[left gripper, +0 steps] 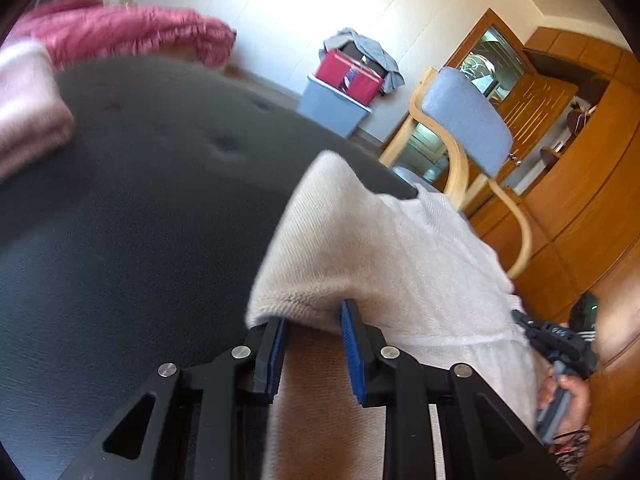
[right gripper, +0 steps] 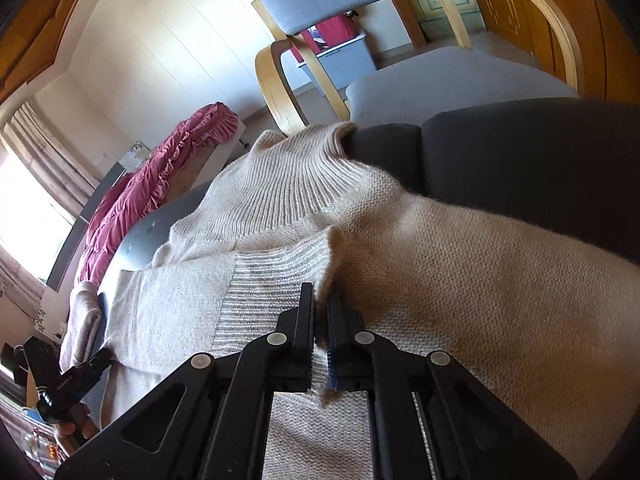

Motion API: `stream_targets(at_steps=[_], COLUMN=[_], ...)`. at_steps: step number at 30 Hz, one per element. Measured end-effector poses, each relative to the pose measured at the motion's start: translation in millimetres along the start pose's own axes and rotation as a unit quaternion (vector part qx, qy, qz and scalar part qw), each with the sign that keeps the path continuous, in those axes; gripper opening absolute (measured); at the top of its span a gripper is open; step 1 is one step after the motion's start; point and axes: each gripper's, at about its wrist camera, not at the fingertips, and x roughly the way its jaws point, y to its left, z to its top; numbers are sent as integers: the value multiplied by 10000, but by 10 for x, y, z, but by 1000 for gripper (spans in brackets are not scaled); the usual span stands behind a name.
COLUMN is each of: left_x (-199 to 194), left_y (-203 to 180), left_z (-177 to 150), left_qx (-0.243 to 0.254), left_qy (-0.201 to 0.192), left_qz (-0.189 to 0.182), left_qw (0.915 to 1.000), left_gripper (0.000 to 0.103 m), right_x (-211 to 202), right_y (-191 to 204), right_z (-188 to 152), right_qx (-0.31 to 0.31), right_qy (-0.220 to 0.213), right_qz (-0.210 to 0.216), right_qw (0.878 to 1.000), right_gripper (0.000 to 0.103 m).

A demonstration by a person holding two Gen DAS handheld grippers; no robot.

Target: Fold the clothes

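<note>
The cream sweater (right gripper: 440, 264) lay lower centre on a dark cushion (left gripper: 120, 208), soft and floppy. The right gripper (right gripper: 321, 320) pinched its ribbed cuff; the left gripper (left gripper: 314, 320) held a thick folded edge.

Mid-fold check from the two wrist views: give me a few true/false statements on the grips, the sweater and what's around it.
1. The right gripper is pinched shut on a fold of the cream sweater. True.
2. The left gripper is empty. False: a thick sweater edge sits between its fingers.
3. The sweater lies on a dark grey cushion. True.
4. The chair beyond the cushion has a red seat. False: its padding is grey-blue.
5. A folded pink garment lies on the cushion. True.
</note>
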Motion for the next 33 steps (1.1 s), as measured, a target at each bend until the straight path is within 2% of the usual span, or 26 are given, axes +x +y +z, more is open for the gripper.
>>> stream_targets(at_steps=[5,6,7,9,10,11,13,16,19,22,23,26,27,28,29,31,33], left_x=[-207,-205,-124,118,193,172,12,-318,-289,96,268,772,890,941,969,902,875], left_y=[-234,-338,-450,-639,-690,-691,-644,-609,-750,-1013,-1066,-1123,-1072,-951,-814,-559,-431], left_z=[85,107,118,98,59,41,48,157,337,450,461,458,460,460,459,477,483], left_qx=[106,224,428,902,1059,1048,873,664,606,989,1122,1430,1334,1048,729,76,-257], left_qy=[-427,-352,7,1009,1376,1401,1033,-58,-526,-520,-446,-168,-115,-89,-61,-158,-204], left_qz=[136,302,594,1119,1144,1103,1141,1382,1188,1073,1181,1814,1975,1990,1923,1347,1003], left_qw=[9989,9987,9973,9845,9781,9784,9842,9882,9897,9879,9856,9728,9711,9743,9786,9907,9944], left_gripper=[25,25,25,25,25,25,24,24,24,26,26,26,26,26,31,33,35], right_x=[2,2,2,5,5,2,-2,-2,-2,-4,-6,-32,-50,-69,-77,-92,-96], right_y=[-11,-13,-16,-17,-21,-27,-42,-48,-23,-34,-40,-56,-62,-71,-82,-104,-82], right_z=[-2,-2,-2,-3,-2,-1,0,2,-6,-9,-9,-12,-13,-9,-6,0,-1], right_qx=[32,38,45,56,71,88,145,175,108,135,149,197,217,228,244,277,217], right_qy=[13,15,18,20,21,21,17,5,-7,-5,-1,-37,-74,-119,-135,-166,-182], right_qz=[-3,-3,-4,2,13,26,57,57,-8,26,42,-15,-82,-177,-233,-345,-459], right_qw=[10000,10000,10000,10000,10000,10000,9999,9998,9999,9999,9999,9998,9997,9995,9993,9989,9985], right_gripper=[5,5,5,5,5,5,5,5,5,5,5,4,4,4,4,4,5])
